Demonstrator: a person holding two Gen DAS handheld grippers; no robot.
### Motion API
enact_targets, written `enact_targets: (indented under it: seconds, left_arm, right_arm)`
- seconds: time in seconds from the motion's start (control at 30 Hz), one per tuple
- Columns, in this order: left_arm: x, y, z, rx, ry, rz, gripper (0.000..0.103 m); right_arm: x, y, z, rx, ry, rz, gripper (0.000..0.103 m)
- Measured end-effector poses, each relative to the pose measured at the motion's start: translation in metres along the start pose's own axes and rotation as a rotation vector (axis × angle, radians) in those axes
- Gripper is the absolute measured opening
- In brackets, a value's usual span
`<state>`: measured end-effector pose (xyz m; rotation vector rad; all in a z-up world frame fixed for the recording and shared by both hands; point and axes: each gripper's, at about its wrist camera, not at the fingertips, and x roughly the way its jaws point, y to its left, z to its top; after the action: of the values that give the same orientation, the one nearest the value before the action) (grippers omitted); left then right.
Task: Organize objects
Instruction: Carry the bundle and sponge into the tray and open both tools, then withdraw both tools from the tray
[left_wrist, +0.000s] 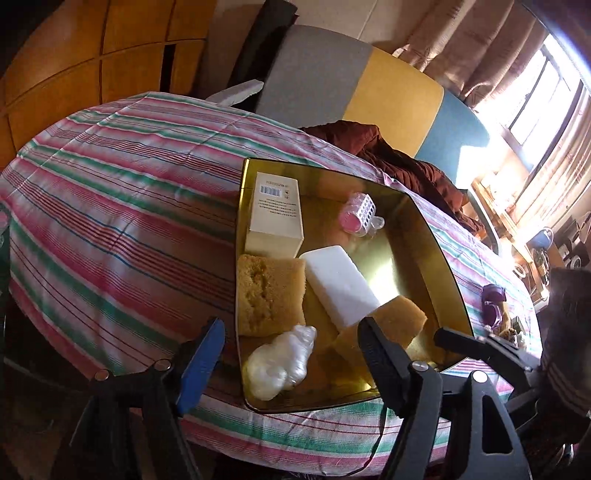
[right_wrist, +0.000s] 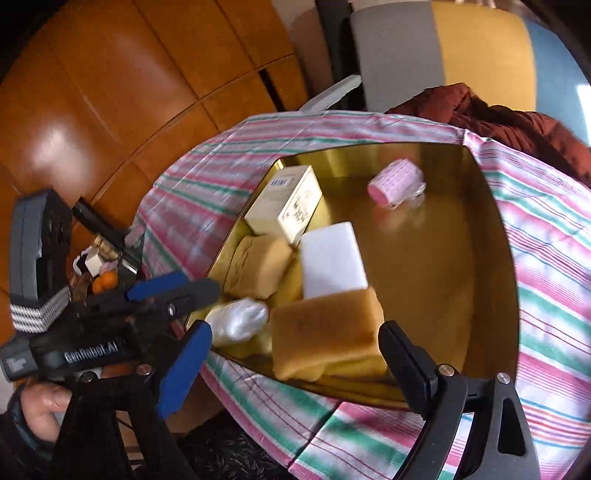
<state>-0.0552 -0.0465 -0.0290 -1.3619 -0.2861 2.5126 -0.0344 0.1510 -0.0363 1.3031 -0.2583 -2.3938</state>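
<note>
A gold tray (left_wrist: 436, 236) (right_wrist: 491, 258) lies on a striped cloth. In it are a cream box (left_wrist: 275, 214) (right_wrist: 284, 206), two yellow sponges (left_wrist: 269, 295) (left_wrist: 395, 325) (right_wrist: 258, 266) (right_wrist: 325, 328), a white block (left_wrist: 341, 284) (right_wrist: 330, 258), a pink roller (left_wrist: 358, 212) (right_wrist: 395, 182) and a clear plastic wad (left_wrist: 280, 362) (right_wrist: 238, 319). My left gripper (left_wrist: 291, 362) is open and empty above the tray's near edge. My right gripper (right_wrist: 295, 362) is open and empty over the near sponge. The left gripper (right_wrist: 173, 291) also shows in the right wrist view.
A striped cloth (left_wrist: 110, 221) (right_wrist: 554, 295) covers the table. A brown garment (left_wrist: 406, 166) lies behind the tray by a grey, yellow and blue chair (left_wrist: 369, 85). A purple object (left_wrist: 493, 302) sits at the right. Wooden floor (right_wrist: 110, 92) lies to the left.
</note>
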Motion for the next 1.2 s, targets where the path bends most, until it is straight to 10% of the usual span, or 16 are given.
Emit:
enact_targets:
  seconds: [0.27, 0.8, 1.2]
  left_arm:
    - [-0.008, -0.008, 0.005, 0.038, -0.044, 0.033, 0.076]
    - [-0.010, -0.052, -0.010, 0.189, -0.089, 0.082, 0.076]
    - [-0.010, -0.066, -0.016, 0.230, -0.089, 0.077, 0.076]
  right_arm:
    - [-0.007, -0.002, -0.007, 0.026, -0.009, 0.016, 0.099]
    - [-0.049, -0.009, -0.006, -0.047, -0.187, -0.318, 0.103]
    - [-0.064, -0.038, -0.015, 0.027, -0.217, -0.407, 0.103]
